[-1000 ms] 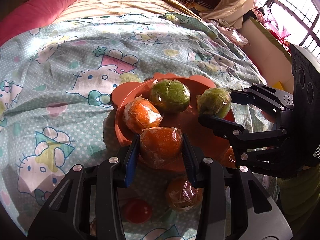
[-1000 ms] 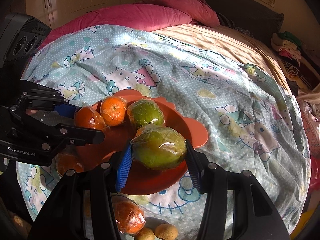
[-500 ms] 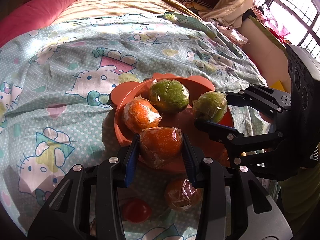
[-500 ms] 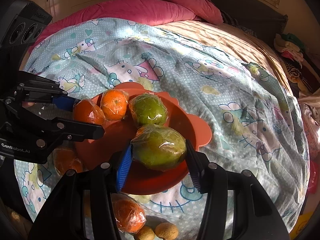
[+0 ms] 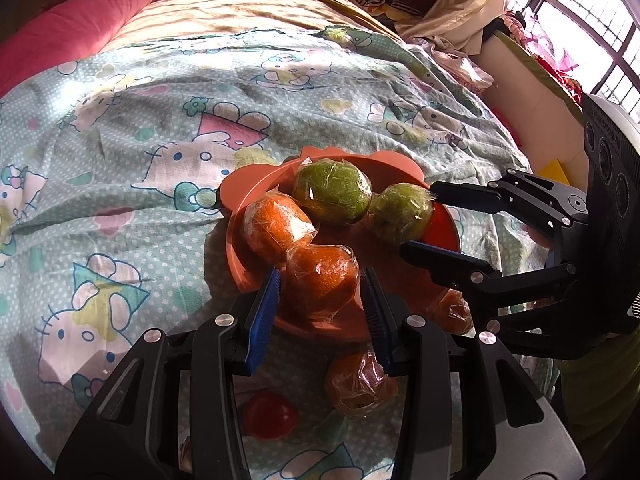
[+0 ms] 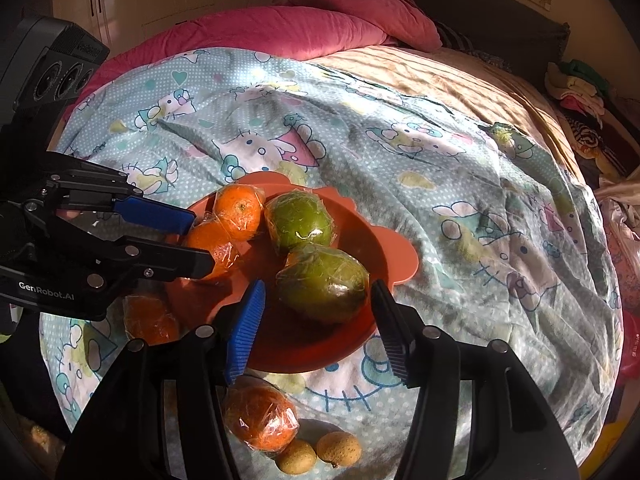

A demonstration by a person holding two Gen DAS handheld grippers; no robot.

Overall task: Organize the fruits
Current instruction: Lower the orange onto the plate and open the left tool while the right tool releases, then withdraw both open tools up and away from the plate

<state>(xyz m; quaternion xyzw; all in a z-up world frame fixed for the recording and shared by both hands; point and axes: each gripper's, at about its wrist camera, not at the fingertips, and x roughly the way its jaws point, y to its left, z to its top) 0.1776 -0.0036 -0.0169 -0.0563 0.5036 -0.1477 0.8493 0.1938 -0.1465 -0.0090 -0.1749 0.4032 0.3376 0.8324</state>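
An orange-red plate (image 5: 248, 184) (image 6: 392, 256) lies on the cartoon bedspread. My left gripper (image 5: 321, 276) (image 6: 200, 237) is shut on a wrapped orange (image 5: 320, 284) (image 6: 212, 248) at the plate's near edge. My right gripper (image 6: 318, 286) (image 5: 418, 218) has its jaws opening. A wrapped green fruit (image 6: 324, 280) (image 5: 400, 216) rests on the plate between them, with small gaps at both pads. The plate also holds another wrapped orange (image 5: 272, 228) (image 6: 238, 210) and a second green fruit (image 5: 332, 192) (image 6: 300, 224).
Loose wrapped oranges (image 6: 260, 416) (image 6: 150, 318) lie on the bedspread beside the plate. Near them are two small brown fruits (image 6: 296, 456) and a small red object (image 5: 268, 416). A pink quilt (image 6: 260, 32) lies at the bed's far end, and clothes (image 6: 580, 88) pile at the side.
The right gripper's jaws have spread away from the green fruit, which now sits on the plate. The left gripper still clamps its orange in the same spot.
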